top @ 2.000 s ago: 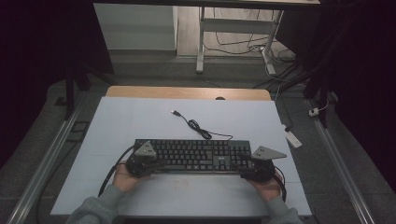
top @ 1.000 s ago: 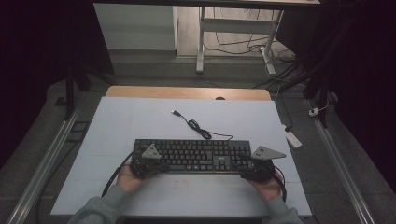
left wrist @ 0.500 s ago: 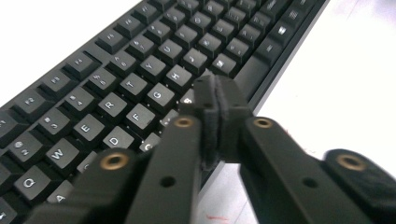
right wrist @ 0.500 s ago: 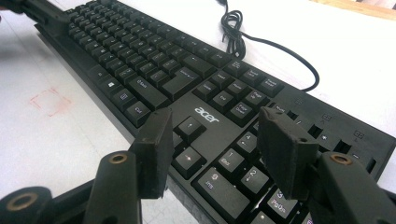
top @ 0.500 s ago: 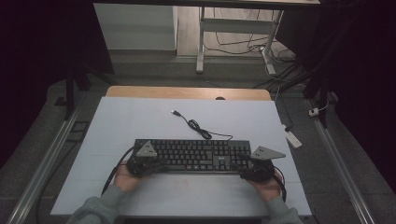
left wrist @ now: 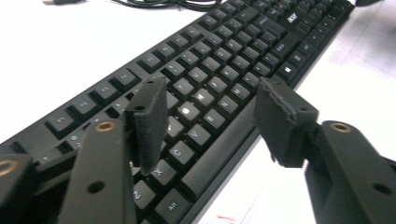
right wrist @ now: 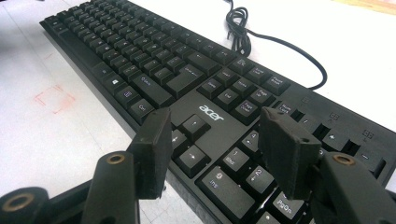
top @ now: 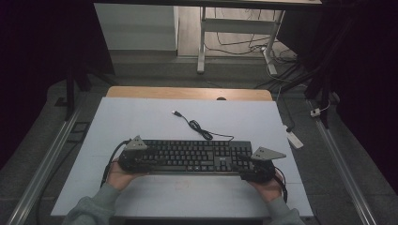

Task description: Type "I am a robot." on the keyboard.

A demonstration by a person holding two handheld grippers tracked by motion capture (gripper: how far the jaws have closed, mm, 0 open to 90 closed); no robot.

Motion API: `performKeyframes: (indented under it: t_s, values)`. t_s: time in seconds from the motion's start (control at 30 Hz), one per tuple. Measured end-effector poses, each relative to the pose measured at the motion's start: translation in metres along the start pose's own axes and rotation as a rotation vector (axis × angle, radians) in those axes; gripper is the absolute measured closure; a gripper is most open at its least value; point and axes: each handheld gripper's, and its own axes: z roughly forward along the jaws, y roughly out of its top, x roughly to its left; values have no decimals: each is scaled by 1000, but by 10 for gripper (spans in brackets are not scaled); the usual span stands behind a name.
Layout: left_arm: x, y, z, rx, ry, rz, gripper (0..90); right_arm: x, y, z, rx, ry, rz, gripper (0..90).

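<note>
Keyboard [top: 192,157] lies flat on the white table [top: 141,122], parallel to the near edge and nearer to it than to the far edge, with its cable [top: 197,126] trailing in loose loops toward the far side. We have our left gripper [top: 136,161] at its left end and our right gripper [top: 256,171] at its right end. In the left gripper view the jaws have just been opening and now stand well apart above the letter keys and the front lip, with nothing pinched between the pads [left wrist: 149,121]. In the right gripper view the jaws are likewise spread, hanging over the arrow keys and number pad beside the brand name, the pads [right wrist: 154,149] clear of the keys. We judge that the keyboard has been set down and we are at the letting-go step, since neither gripper has hold of anything. The next move, as we see it, calls for drawing both grippers back toward the near edge and lifting them evenly, so that no pad catches a keycap or the front lip and drags the keyboard out of line
</note>
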Motion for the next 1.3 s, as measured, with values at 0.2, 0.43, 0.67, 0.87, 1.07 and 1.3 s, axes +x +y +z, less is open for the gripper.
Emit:
performKeyframes:
  t_s: [0.2, 0.43, 0.67, 0.87, 1.07, 1.3]
  values:
    - [3, 1, -4, -9, -3, -13, 398, 0, 0, 0, 2, 0, -1, 448]
    - [4, 1, -5, -5, -2, -15, 398, 1, 0, 0, 3, -1, -1, 448]
    - [7, 2, -4, 4, 7, -29, 405, 1, 0, 0, 8, -2, -3, 448]
    - [10, 1, -6, -1, 12, -39, 406, 1, 0, 0, 10, -3, -3, 448]
    - [14, 0, -7, -2, 24, -46, 410, 0, 0, 1, 5, -2, 0, 448]
    - [22, -3, -10, 1, 49, -62, 440, 0, 0, 0, 7, -6, 1, 448]
